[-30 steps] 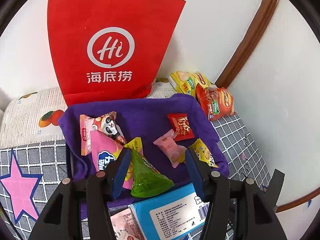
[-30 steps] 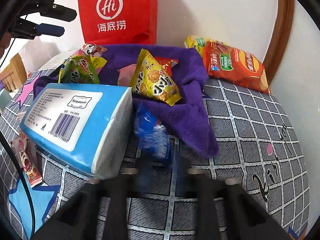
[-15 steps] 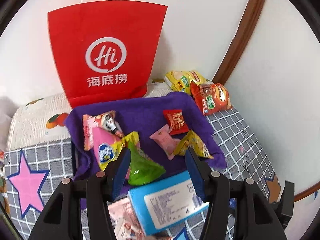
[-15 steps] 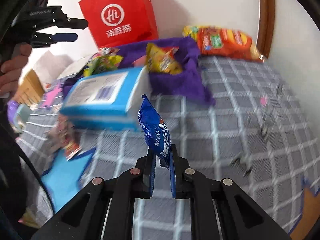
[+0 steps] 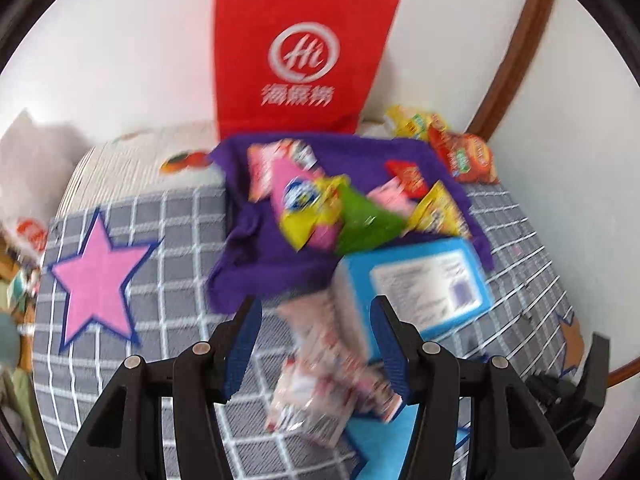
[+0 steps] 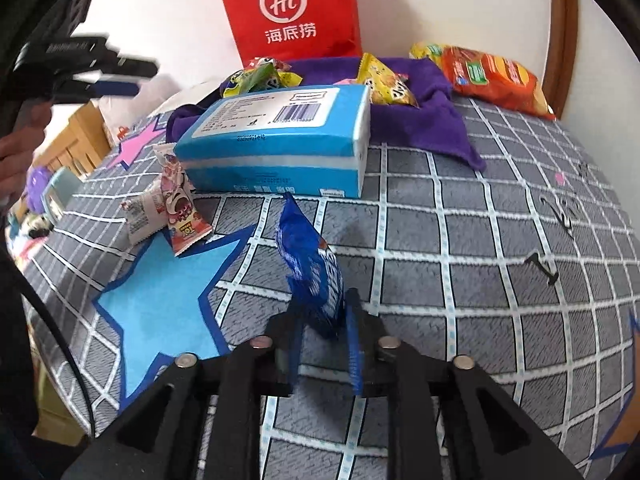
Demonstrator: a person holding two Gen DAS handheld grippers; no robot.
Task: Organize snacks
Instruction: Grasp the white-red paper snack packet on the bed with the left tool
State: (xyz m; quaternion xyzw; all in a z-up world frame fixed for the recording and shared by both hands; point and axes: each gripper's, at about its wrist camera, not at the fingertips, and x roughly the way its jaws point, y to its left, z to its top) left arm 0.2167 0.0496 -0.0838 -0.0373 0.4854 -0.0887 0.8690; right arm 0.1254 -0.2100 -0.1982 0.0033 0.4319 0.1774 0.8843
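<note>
The red paper bag (image 6: 290, 12) stands against the wall and carries a white round "Hi" logo with the Chinese characters 海底捞 under it. The blue box (image 6: 280, 140) lies flat on the grey checked sheet (image 6: 500, 280); it has a white label with a barcode, but the small print is not readable. The orange chip bag (image 6: 496, 76) at 1 o'clock shows a green label that I cannot read.

The right gripper (image 6: 322, 332) holds the blue snack packet (image 6: 310, 268) by its lower end, with the jaws narrow around it. The packet stands up from the fingers toward 12 o'clock, above the sheet, in front of the blue box. Its white letters are too blurred to read.

The left gripper (image 5: 314, 344) is wide and holds nothing. Between its fingers, lower down on the sheet, lie the pink and white snack packets (image 5: 324, 380), blurred, just beside the blue box (image 5: 420, 284). At 12 o'clock the purple cloth (image 5: 248, 252) carries the green triangular packet (image 5: 368, 224), a yellow packet (image 5: 438, 212) and a pink packet (image 5: 288, 180).
</note>
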